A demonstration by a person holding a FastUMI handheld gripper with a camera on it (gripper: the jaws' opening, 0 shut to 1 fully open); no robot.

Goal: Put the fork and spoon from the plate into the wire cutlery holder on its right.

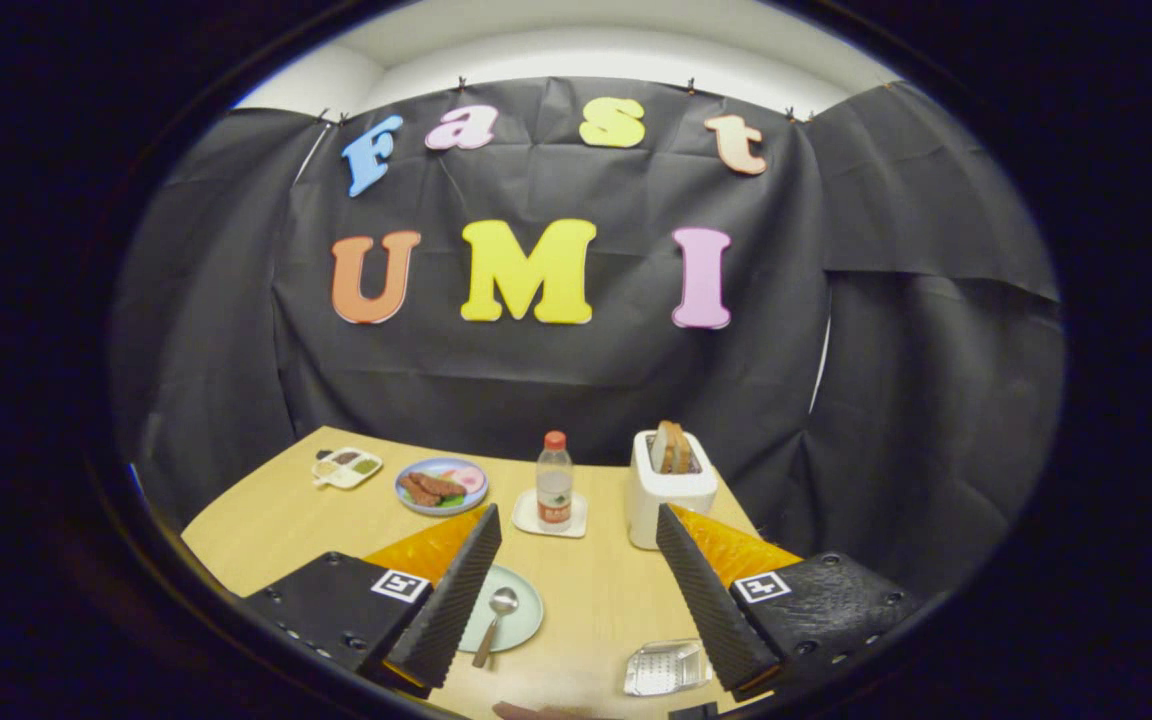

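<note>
- My hand-held gripper [576,590] is spread wide with nothing between the fingers, hovering above the worktop [596,590].
- Spoon [494,625] lies on the pale green plate [521,610], lower left of centre in the frame — just inside my left finger [456,600], which covers part of the plate.
- Spoon's long axis runs nearly along my line of sight: bowl at the far end, handle towards me and slightly left, its tip off the plate rim.
- Fork: can't make it out — I judge it may be on the plate behind the left finger.
- Wire cutlery holder [666,668] sits lower right, just inside my right finger [711,600], apart from the plate.
- Judgement: the spoon is down and left of the gap, so I'd shift left, descend, and close across the handle.
</note>
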